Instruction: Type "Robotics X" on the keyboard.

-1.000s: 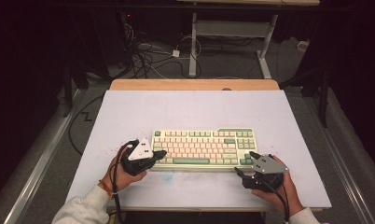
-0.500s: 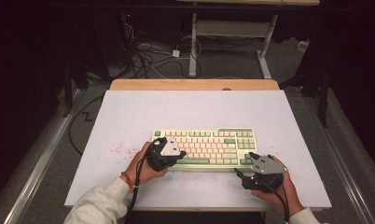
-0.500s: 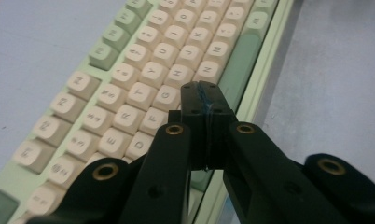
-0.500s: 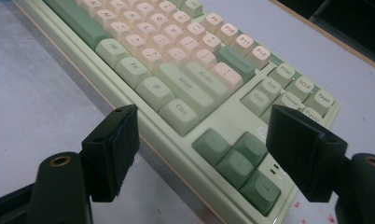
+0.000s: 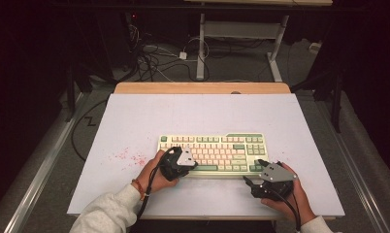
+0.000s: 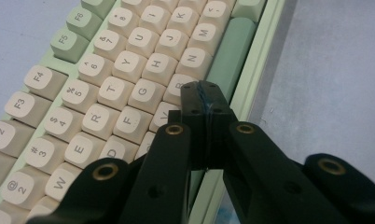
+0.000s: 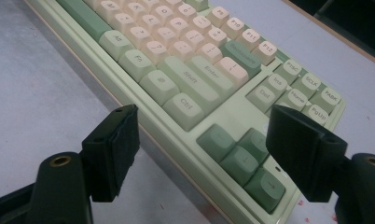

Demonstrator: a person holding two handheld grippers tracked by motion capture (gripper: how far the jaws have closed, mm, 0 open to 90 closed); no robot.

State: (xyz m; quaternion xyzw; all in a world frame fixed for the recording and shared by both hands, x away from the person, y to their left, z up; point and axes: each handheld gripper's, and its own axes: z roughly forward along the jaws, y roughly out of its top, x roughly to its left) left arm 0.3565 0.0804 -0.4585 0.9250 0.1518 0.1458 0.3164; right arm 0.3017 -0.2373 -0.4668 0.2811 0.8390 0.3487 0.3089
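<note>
A cream and green keyboard point(image 5: 217, 150) lies in the middle of the white table point(image 5: 203, 116). My left gripper point(image 5: 193, 165) hovers over the keyboard's front left part. In the left gripper view its jaws are shut together with nothing between them, tips point(image 6: 205, 93) above the B key point(image 6: 177, 89) next to the green space bar point(image 6: 230, 51). My right gripper point(image 5: 253, 173) sits just off the keyboard's front right corner. It is open, its pads point(image 7: 118, 140) standing wide either side of the green arrow keys point(image 7: 241, 161).
Red specks point(image 5: 127, 156) mark the table left of the keyboard. A wooden strip point(image 5: 203, 88) runs along the far edge. Cables point(image 5: 154, 58) and desk legs point(image 5: 200, 48) stand on the floor beyond. Open table surface lies behind the keyboard.
My left gripper has moved right from the keyboard's left end to over its letter keys. The right gripper has stayed put and open.
</note>
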